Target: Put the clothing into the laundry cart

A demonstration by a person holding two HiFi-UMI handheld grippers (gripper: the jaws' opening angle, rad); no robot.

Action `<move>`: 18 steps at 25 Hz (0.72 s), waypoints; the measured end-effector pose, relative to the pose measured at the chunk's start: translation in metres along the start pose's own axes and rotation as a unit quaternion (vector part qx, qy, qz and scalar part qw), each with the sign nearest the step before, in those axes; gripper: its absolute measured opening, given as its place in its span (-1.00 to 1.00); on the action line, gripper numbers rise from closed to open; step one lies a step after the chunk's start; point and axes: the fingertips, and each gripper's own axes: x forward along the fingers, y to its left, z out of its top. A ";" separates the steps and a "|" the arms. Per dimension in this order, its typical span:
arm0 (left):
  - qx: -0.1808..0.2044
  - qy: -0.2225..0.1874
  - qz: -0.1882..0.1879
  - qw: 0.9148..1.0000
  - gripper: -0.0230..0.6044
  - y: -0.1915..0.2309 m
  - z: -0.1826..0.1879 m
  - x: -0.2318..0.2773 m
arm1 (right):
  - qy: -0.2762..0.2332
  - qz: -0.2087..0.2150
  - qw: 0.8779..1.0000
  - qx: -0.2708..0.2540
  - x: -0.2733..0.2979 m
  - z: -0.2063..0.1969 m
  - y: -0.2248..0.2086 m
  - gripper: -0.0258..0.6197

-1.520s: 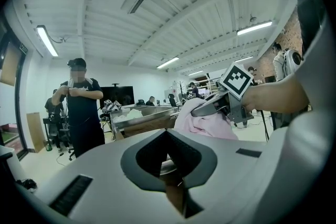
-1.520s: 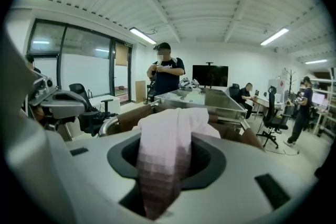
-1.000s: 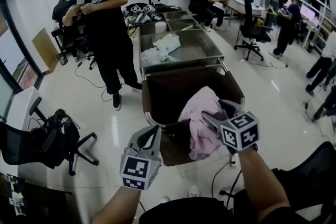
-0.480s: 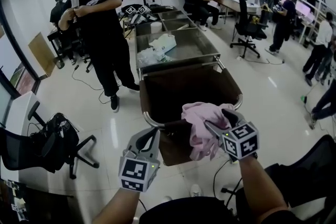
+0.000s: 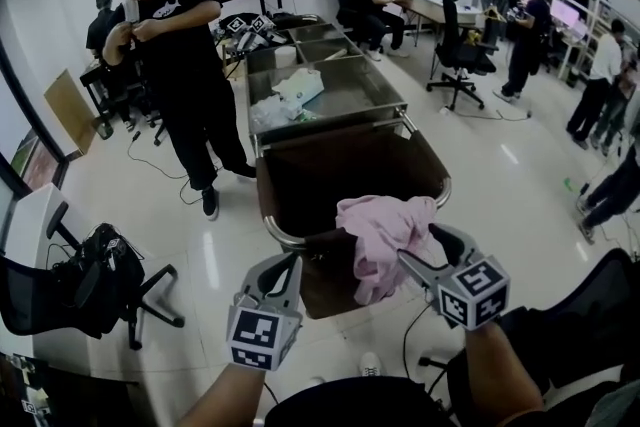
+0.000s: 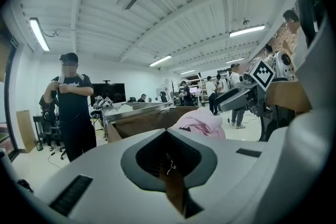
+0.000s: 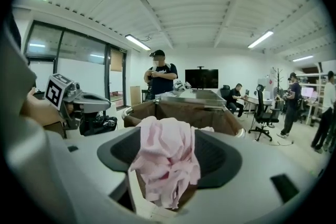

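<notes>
Now the right gripper (image 5: 417, 245) is clamped on the pink clothing (image 5: 378, 233). The clothing hangs bunched over the near rim of the cart (image 5: 300, 177), with its lower end in front of the outer wall. The left gripper (image 5: 288, 265) is just beside that same rim, jaws together, nothing between them.
</notes>
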 end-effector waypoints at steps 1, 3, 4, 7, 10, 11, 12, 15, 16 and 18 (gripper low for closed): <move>-0.001 0.001 -0.002 1.000 -0.93 -0.001 -0.002 -0.001 | -0.001 -0.001 1.000 -0.001 -0.005 -0.004 0.003 0.15; -0.002 0.005 -0.007 1.000 -0.93 -0.004 -0.006 -0.003 | -0.003 -0.005 1.000 0.000 -0.012 -0.010 0.006 0.15; -0.002 0.007 -0.010 1.000 -0.93 -0.006 -0.008 -0.003 | -0.003 -0.007 1.000 0.005 -0.014 -0.012 0.007 0.14; -0.004 0.013 -0.022 1.000 -0.93 -0.015 -0.015 -0.005 | -0.025 0.007 0.997 0.070 -0.018 -0.017 0.008 0.05; -0.007 0.019 -0.039 0.999 -0.93 -0.029 -0.023 -0.009 | -0.058 0.038 0.984 0.163 -0.019 -0.024 0.017 0.05; -0.006 0.021 -0.046 0.999 -0.93 -0.033 -0.025 -0.011 | -0.066 0.035 0.982 0.176 -0.021 -0.026 0.019 -0.09; -0.005 0.024 -0.052 0.998 -0.93 -0.038 -0.028 -0.012 | -0.073 0.028 0.980 0.183 -0.023 -0.028 0.020 -0.55; -0.003 0.033 -0.070 0.997 -0.93 -0.052 -0.039 -0.020 | -0.080 0.006 0.981 0.178 -0.032 -0.032 0.025 -0.92; -0.004 0.035 -0.074 0.997 -0.93 -0.055 -0.042 -0.023 | -0.075 0.000 0.983 0.166 -0.034 -0.035 0.028 -0.92; -0.009 0.038 -0.082 0.996 -0.93 -0.060 -0.048 -0.028 | -0.055 -0.010 0.991 0.124 -0.037 -0.042 0.036 -0.92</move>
